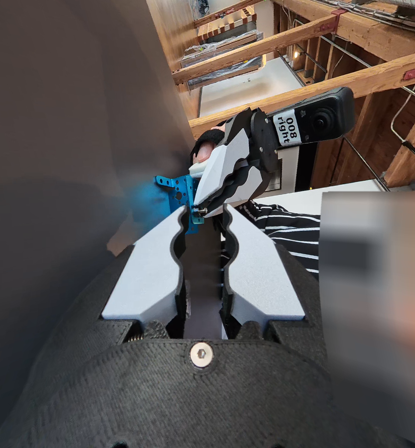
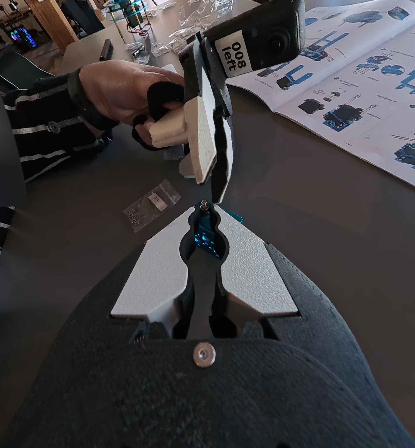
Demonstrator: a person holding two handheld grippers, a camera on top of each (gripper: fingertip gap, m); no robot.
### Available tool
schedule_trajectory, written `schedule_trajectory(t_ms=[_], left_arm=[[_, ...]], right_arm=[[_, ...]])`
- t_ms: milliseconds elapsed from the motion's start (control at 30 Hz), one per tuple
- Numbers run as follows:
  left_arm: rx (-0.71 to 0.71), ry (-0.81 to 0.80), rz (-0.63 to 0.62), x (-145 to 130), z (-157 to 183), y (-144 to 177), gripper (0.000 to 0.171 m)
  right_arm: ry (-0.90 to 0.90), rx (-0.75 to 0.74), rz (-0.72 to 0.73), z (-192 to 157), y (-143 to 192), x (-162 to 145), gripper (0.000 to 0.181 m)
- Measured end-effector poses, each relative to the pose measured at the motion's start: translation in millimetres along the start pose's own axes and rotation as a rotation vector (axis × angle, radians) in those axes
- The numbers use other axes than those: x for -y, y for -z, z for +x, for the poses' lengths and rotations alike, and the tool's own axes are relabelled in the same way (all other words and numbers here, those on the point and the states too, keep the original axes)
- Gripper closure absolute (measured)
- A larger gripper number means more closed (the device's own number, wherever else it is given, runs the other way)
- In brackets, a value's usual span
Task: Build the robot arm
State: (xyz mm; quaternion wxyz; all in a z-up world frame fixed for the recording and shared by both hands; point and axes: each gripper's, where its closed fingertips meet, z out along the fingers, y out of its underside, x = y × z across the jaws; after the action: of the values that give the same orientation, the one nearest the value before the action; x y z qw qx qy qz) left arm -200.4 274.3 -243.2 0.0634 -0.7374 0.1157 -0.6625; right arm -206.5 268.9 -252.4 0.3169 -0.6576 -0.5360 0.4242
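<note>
A blue metal bracket [image 2: 205, 242], punched with round holes, sits pinched between the fingers of the right hand-held gripper [image 2: 204, 213], raised above the dark worktop [image 2: 298, 194]. A small silver screw [image 2: 203, 204] stands up from the bracket's upper flange, right at the tips of that hand-held gripper. In the left wrist view the same bracket [image 1: 177, 191] shows beside the right hand-held gripper [image 1: 201, 211], whose fingers are pressed together on it, with the screw [image 1: 199, 211] sticking out sideways from the flange. The left hand-held gripper [image 1: 205, 211] stands spread, its two white fingers apart with a clear gap between them; the tip of one finger is just beside the bracket and the screw, though contact cannot be told. From the right wrist view, the left hand-held gripper [image 2: 213, 191] hangs just above the bracket, its tips near the screw head, held by a hand [image 2: 121, 92] in a striped sleeve [image 2: 46, 135]. On the worktop to the left of the bracket lies a small clear zip bag [image 2: 150, 206] with tiny metal parts and a white label. Well apart from the bracket, to the right, an open instruction booklet [image 2: 359, 84] with blue drawings lies flat. Beyond the bracket, at the far side of the worktop, several crumpled clear plastic bags [image 2: 177, 36] are scattered.
</note>
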Motion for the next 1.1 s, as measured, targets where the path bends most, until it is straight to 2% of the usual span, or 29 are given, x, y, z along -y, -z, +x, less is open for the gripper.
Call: schedule_trajectory(t_ms=[267,633,1100], left_arm=[[0.037,0.025,-0.031,-7,-6,-1,0.149],[0.005,0.039,-0.062,-12,-5,-10,0.158],[0.006,0.039,-0.078,-14,-5,-14,0.157]], right_arm=[[0.010,0.005,-0.004,-1,1,-1,0.173],[0.011,0.013,-0.011,-4,5,-3,0.174],[0.031,0.013,-0.015,-5,7,-4,0.174]])
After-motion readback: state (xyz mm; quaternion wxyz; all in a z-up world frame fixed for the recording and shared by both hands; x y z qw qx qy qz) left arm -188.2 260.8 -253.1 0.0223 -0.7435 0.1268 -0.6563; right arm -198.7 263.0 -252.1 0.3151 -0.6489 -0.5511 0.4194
